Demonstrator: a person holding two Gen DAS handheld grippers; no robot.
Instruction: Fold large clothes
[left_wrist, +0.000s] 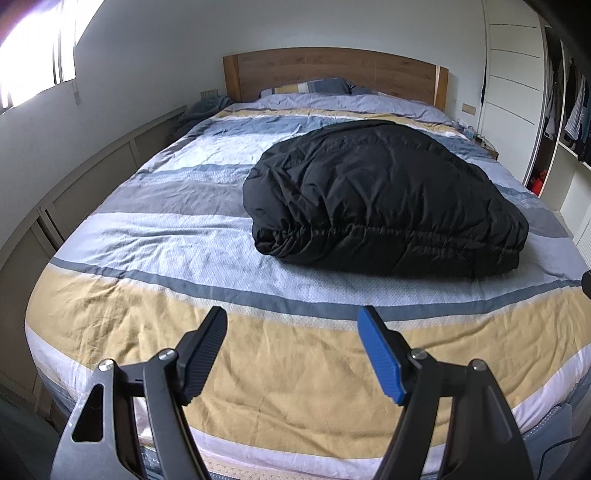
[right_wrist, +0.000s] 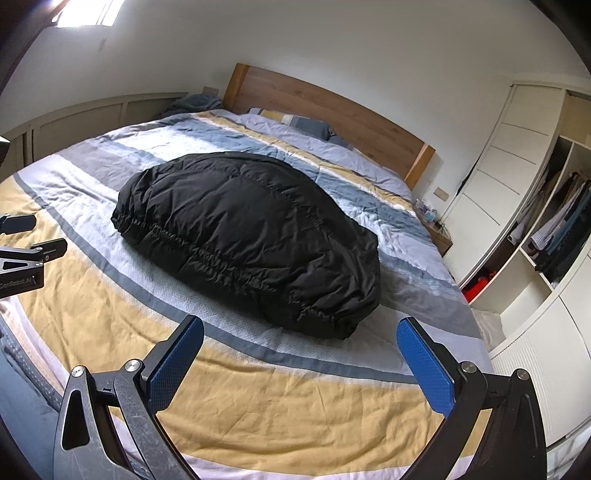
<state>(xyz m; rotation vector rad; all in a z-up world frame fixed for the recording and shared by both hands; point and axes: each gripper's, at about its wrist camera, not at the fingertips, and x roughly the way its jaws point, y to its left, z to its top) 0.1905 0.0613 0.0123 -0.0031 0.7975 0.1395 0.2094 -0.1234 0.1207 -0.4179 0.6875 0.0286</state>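
Note:
A big black puffy jacket (left_wrist: 380, 195) lies bundled in a rounded heap on the striped bedspread (left_wrist: 184, 236), its gathered elastic hem facing me. My left gripper (left_wrist: 293, 321) hovers open over the yellow stripe near the foot of the bed, short of the jacket, nothing between its fingers. In the right wrist view the same jacket (right_wrist: 251, 236) fills the middle, and my right gripper (right_wrist: 301, 334) stands open just before its hem, apart from it. The left gripper (right_wrist: 26, 243) shows at that view's left edge.
A wooden headboard (left_wrist: 332, 70) and striped pillows (left_wrist: 306, 86) close the far end. A low panelled wall (left_wrist: 92, 177) runs along the left. On the right stand a white wardrobe (right_wrist: 509, 177) with hanging clothes and a small bedside table (right_wrist: 437, 236).

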